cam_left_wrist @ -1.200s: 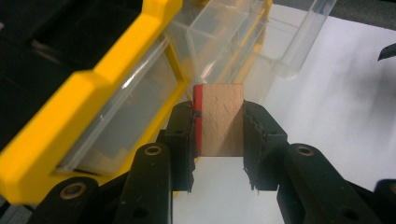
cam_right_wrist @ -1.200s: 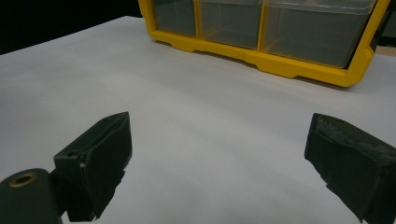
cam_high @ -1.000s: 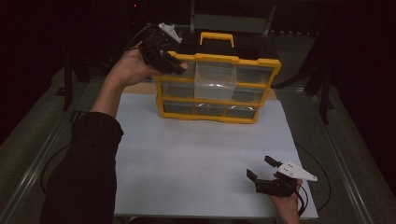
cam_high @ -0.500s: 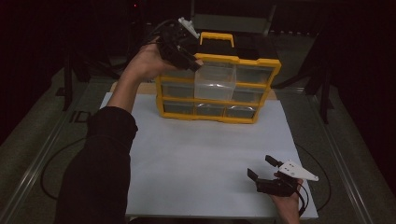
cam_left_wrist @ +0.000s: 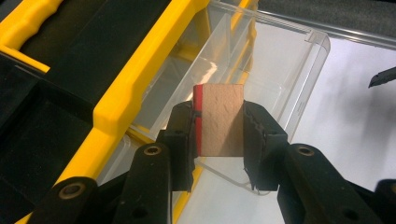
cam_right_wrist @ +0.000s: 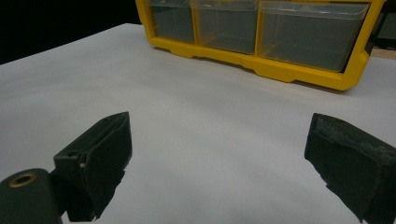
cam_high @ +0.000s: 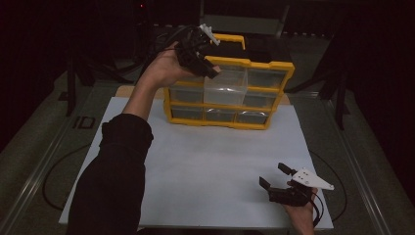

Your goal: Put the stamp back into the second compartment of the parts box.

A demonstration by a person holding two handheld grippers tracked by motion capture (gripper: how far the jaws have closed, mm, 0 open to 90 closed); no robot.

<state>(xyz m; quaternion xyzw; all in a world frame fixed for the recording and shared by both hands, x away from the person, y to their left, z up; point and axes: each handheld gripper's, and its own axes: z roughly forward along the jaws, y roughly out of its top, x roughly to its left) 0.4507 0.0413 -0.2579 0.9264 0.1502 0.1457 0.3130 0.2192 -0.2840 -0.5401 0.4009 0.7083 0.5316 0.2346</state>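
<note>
While clamped in the left gripper [cam_left_wrist: 219,126], wooden block [cam_left_wrist: 220,119] hung above the pulled-out clear drawer [cam_left_wrist: 275,70] of the yellow organizer [cam_high: 274,68]; not yet dropped. Right gripper [cam_right_wrist: 219,158] idle, jaws apart.

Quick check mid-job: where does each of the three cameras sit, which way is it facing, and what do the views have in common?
High view: above the person's side, looking forward and down on the white sheet; both forearms, left tongs, right tongs.
Left gripper view: rides the left tongs, which clamp a wooden block over an open clear drawer.
Right gripper view: low over the sheet, open right tongs.
Shared: the yellow organizer.
</note>
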